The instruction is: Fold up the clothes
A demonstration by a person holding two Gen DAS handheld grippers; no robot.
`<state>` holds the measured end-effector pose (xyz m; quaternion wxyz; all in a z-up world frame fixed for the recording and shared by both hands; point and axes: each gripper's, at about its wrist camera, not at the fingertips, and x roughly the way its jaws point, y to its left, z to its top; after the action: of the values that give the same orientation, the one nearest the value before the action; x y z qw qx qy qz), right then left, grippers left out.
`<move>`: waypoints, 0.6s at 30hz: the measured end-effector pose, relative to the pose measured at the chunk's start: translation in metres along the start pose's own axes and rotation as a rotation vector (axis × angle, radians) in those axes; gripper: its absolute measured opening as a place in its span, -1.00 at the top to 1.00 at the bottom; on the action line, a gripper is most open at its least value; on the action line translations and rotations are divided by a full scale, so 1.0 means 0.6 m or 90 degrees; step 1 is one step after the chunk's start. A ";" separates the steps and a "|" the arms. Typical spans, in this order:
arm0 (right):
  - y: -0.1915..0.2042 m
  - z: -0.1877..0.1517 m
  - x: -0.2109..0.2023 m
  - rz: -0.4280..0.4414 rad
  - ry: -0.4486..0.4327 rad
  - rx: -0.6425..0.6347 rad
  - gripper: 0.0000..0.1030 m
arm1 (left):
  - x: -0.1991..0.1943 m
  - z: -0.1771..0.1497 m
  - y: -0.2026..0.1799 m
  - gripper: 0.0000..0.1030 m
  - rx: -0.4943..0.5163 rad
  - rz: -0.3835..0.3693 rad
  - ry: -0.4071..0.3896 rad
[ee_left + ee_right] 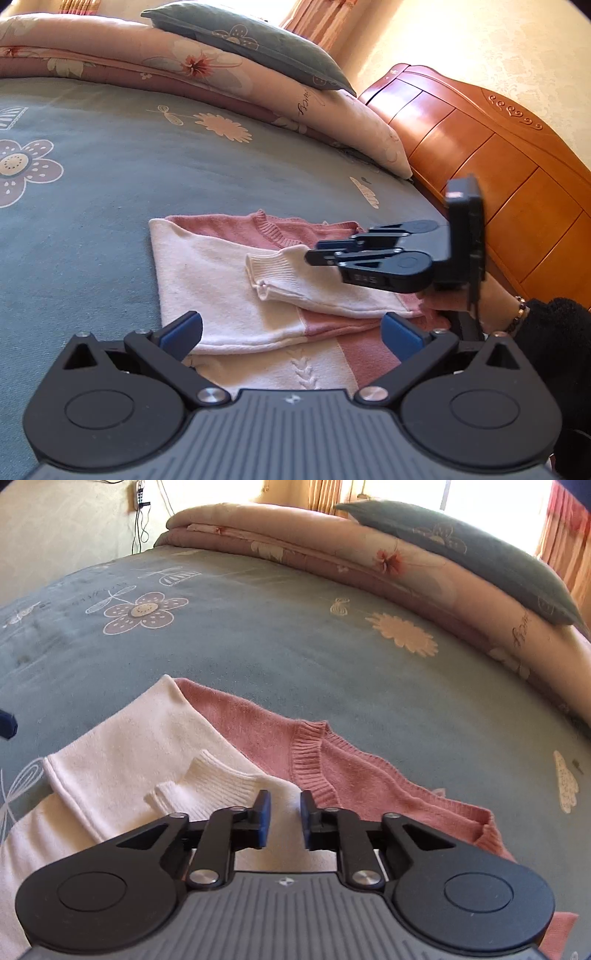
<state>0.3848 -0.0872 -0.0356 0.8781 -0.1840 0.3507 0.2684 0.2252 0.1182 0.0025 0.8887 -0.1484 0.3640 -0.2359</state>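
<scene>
Left hand-held gripper (291,332) spread apart, right hand-held gripper (284,821) narrowly parted, sweater (221,280); floral bedsheet (110,192), wooden headboard (480,147)

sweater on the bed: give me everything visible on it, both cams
The sweater is a soft knit in two colours, cream and dusty pink, with a ribbed pink neckline and a cable stitch down the cream front. It lies flat on the grey-green floral bedspread, partly folded: one cream sleeve with a ribbed cuff lies across the body. The right gripper hovers just above that sleeve, jaws slightly apart; the left gripper is wide open over the hem.
</scene>
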 end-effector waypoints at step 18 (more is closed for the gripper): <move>0.044 -0.054 -0.065 0.002 -0.030 -0.002 0.32 | -0.013 0.005 0.002 -0.98 0.001 0.000 -0.016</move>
<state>0.3283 -0.0966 -0.0336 0.8853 -0.1783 0.3301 0.2748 0.2230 0.1234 0.0088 0.8933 -0.1505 0.3525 -0.2347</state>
